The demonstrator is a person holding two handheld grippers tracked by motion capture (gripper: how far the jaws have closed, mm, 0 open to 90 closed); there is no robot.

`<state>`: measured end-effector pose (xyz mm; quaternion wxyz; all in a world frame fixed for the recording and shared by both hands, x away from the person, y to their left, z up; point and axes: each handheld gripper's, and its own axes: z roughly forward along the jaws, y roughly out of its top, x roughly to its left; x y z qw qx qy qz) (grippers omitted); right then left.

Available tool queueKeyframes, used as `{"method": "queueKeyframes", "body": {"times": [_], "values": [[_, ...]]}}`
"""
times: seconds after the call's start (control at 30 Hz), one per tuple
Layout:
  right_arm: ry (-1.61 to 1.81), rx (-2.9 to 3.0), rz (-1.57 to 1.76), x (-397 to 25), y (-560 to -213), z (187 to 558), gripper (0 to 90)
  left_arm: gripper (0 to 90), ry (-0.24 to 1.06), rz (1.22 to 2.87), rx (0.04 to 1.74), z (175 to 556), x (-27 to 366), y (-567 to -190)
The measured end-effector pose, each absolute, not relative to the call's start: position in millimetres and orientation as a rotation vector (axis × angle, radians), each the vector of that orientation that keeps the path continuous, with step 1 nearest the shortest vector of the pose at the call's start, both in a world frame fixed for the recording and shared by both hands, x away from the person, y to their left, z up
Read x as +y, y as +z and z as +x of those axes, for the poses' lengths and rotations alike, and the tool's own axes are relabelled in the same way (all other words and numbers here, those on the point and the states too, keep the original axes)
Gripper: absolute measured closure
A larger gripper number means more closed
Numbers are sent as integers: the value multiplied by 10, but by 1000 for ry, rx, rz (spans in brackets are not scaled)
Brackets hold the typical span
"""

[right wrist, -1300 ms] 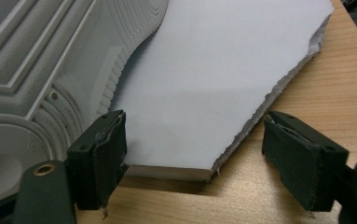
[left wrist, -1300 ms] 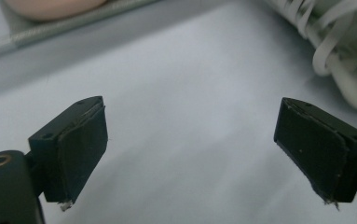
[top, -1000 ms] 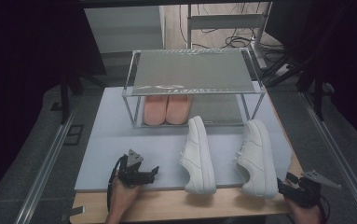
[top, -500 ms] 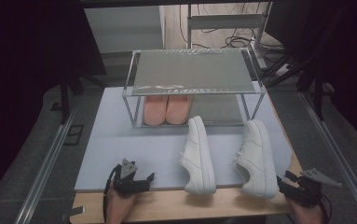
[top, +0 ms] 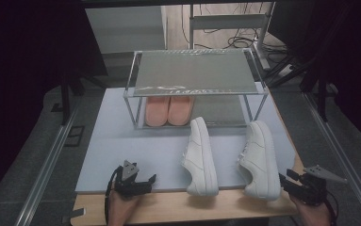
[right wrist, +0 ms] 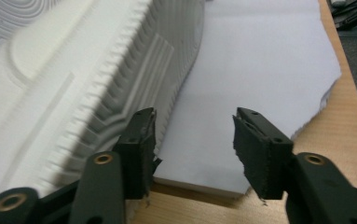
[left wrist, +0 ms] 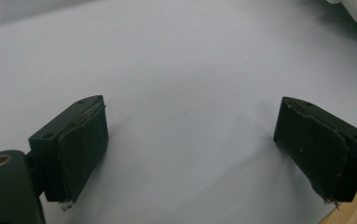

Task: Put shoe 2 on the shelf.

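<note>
Two white sneakers lie on the pale blue mat (top: 121,141), one in the middle (top: 201,157) and one to the right (top: 260,160), toes toward the near edge. My left gripper (top: 138,178) rests at the mat's near edge, left of the middle sneaker; its jaws (left wrist: 192,112) stand wide open over bare mat. My right gripper (top: 287,178) sits just off the right sneaker's toe, open. In the right gripper view the ribbed white sole (right wrist: 73,70) is at the left, close beside the left jaw of my right gripper (right wrist: 195,116), with nothing between the jaws.
A two-level rack (top: 194,70) with a clear top stands at the back of the mat, a pair of pink shoes (top: 168,110) on its lower level. The wooden table (top: 216,207) shows along the near edge. Metal rails run down both sides.
My left gripper has drawn back a little toward the near edge. The right gripper and both sneakers have stayed put.
</note>
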<state>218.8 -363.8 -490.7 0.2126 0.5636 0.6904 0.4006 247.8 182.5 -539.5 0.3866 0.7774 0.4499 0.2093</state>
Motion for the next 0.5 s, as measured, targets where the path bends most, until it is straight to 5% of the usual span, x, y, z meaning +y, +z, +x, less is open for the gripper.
{"method": "queueKeyframes", "body": {"times": [0.5], "values": [[1041, 1988, 1496, -3541, -4497, 2267, 892, 100, 534, 1980, 1150, 2476, 1822, -5393]]}}
